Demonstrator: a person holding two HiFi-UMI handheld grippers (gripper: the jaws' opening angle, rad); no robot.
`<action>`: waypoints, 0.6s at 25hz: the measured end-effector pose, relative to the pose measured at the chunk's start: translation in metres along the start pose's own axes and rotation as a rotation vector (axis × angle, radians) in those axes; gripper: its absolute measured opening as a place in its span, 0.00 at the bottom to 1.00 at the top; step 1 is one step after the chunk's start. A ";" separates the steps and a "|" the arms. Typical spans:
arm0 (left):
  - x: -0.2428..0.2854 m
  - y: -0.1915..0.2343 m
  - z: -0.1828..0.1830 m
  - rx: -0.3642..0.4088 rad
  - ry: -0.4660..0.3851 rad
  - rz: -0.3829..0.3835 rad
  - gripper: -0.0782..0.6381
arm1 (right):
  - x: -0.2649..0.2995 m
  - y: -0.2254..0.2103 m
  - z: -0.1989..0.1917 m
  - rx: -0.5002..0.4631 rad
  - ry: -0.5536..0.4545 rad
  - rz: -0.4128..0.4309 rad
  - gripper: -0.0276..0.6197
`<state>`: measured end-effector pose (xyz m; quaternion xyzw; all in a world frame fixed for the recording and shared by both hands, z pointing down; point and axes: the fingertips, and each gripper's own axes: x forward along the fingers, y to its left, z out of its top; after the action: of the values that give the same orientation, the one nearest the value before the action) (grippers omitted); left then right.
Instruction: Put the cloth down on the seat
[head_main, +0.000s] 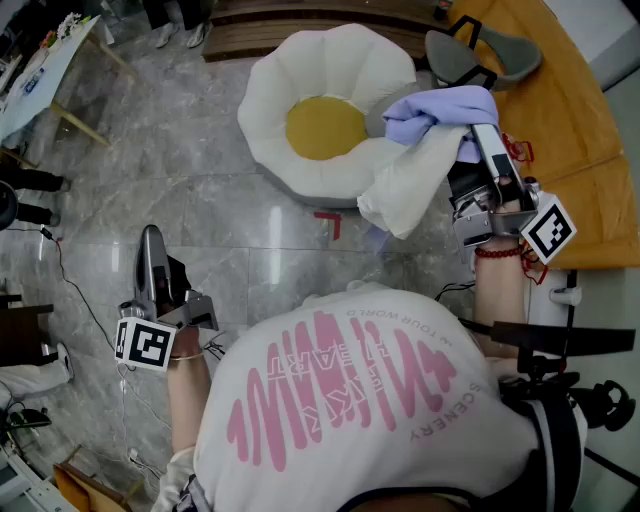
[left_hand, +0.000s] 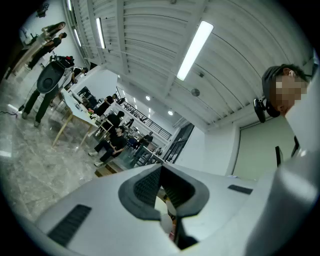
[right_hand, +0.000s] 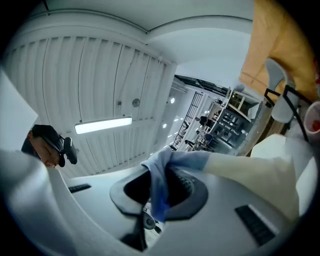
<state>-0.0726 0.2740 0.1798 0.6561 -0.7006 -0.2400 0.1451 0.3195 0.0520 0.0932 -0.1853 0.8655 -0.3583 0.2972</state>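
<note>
Head view shows the cloth (head_main: 415, 175) bunched, lavender over cream, hanging limp.

Marble floor (head_main: 200, 210) w/ egg-shaped seat (head_main: 325, 127) on it.

Def a big shared lab/studio space, not a home. Shiny grey marble-look floor (head_main: 210, 210) w/ loose black cables (head_main: 63, 272) at the left edge of head view. White ribbed ceiling (left_hand: 140, 35) w/ long strip light (left_hand: 194, 50), plus a group of dark-clothed ppl (left_hand: 116, 136) by wooden-legged worktables (left_hand: 75, 114) mid-left in left gripper view.
</note>
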 end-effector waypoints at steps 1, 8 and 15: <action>0.000 0.001 0.000 -0.001 0.000 0.001 0.12 | 0.000 0.000 0.000 0.001 -0.001 -0.001 0.12; -0.003 0.004 0.003 -0.005 -0.011 0.005 0.12 | 0.002 0.001 0.002 -0.010 -0.005 0.003 0.12; -0.027 0.014 -0.012 0.083 -0.015 0.007 0.12 | 0.001 -0.016 0.000 -0.010 -0.067 0.038 0.12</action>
<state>-0.0755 0.2990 0.2001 0.6574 -0.7133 -0.2151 0.1131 0.3204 0.0411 0.1048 -0.1821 0.8601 -0.3420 0.3318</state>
